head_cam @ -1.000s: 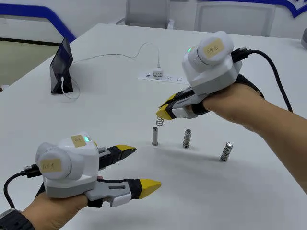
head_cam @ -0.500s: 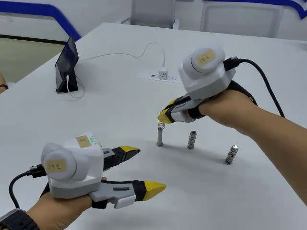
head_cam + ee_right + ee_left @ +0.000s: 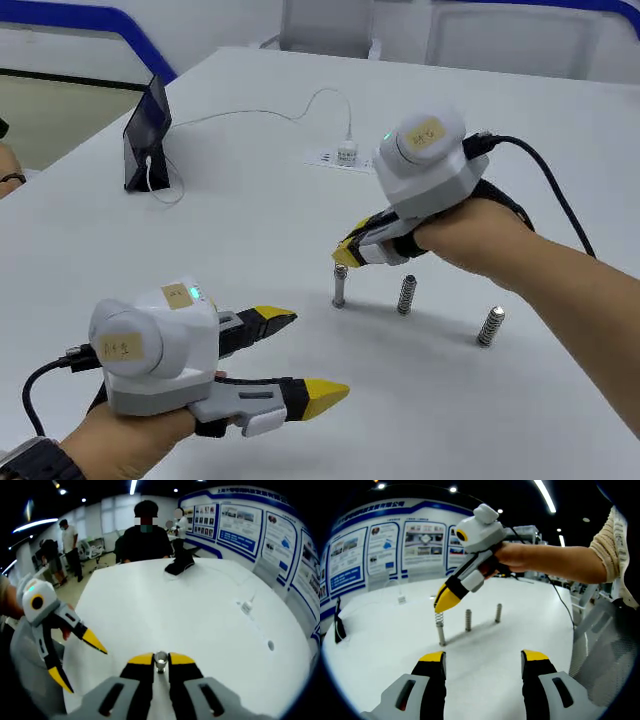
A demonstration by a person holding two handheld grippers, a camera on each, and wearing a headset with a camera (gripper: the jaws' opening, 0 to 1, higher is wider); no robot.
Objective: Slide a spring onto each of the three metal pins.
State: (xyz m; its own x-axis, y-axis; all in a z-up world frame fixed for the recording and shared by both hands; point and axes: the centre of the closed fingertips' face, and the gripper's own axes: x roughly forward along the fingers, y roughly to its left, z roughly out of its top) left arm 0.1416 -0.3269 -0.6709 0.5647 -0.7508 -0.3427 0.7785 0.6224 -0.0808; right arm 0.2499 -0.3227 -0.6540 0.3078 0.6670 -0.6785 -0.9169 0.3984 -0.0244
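The right tongs (image 3: 350, 256) are closed on the upper end of a spring (image 3: 439, 619), with their yellow tips directly above the third pin (image 3: 340, 290). The lower end of the spring meets the top of this pin; whether any coil has passed over it cannot be determined. In the right gripper view the coil is centred between the jaws. One second earlier the spring hung clear of the pin, above and slightly to one side. The right tongs have since descended and aligned it, so threading is at its start. The left tongs (image 3: 315, 355) are open and empty, held low over the surface (image 3: 250, 210), well apart from the pins. The middle pin (image 3: 408, 281) and the end pin (image 3: 494, 312) each carry a spring. Assessment: this is the last of three placements. The spring is not seated, and most of the third pin's shank is bare. The next action probably requires travel straight down the pin's axis; tilt may jam the coils.
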